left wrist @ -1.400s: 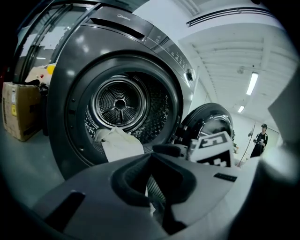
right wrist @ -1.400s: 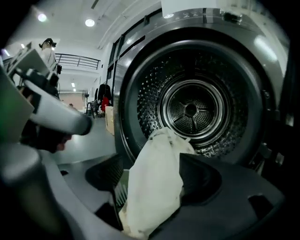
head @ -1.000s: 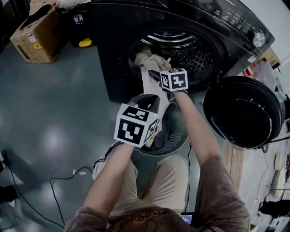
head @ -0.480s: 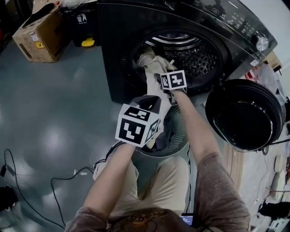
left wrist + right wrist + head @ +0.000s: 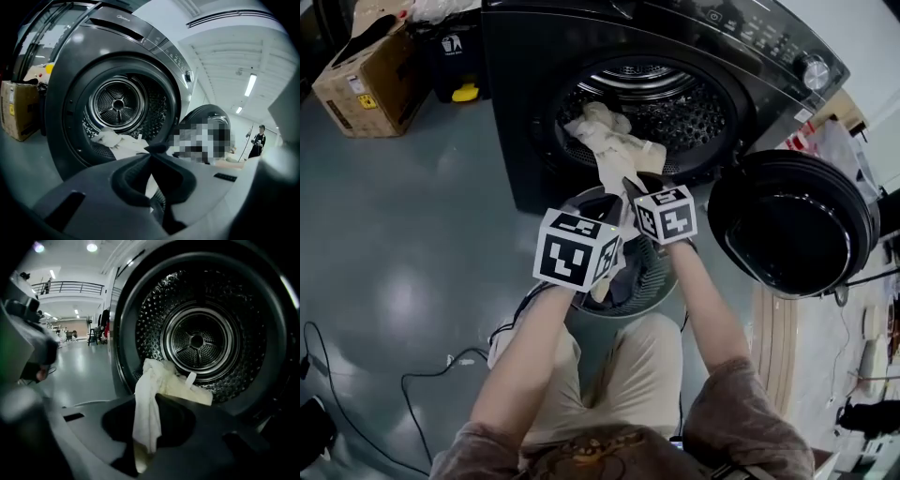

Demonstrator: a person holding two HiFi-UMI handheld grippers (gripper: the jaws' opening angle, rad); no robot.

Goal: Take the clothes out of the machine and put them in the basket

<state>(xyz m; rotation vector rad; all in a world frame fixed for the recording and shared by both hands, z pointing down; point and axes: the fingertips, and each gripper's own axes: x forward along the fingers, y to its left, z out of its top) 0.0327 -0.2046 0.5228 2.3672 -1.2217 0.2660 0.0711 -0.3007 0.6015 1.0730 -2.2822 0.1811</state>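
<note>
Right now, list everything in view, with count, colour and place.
washing machine: one, black, ahead, drum open
door: one, black, swung open at right
cloth: one, cream, trailing from the drum to both grippers
basket: one, grey, on floor below the grippers
cardboard box: one, brown, far left
yellow object: one, on floor right of the box
cables: several, black, on floor at left
left gripper: one, grey, fingers shut on the cloth
right gripper: one, dark, fingers closing on the cloth between them
</note>
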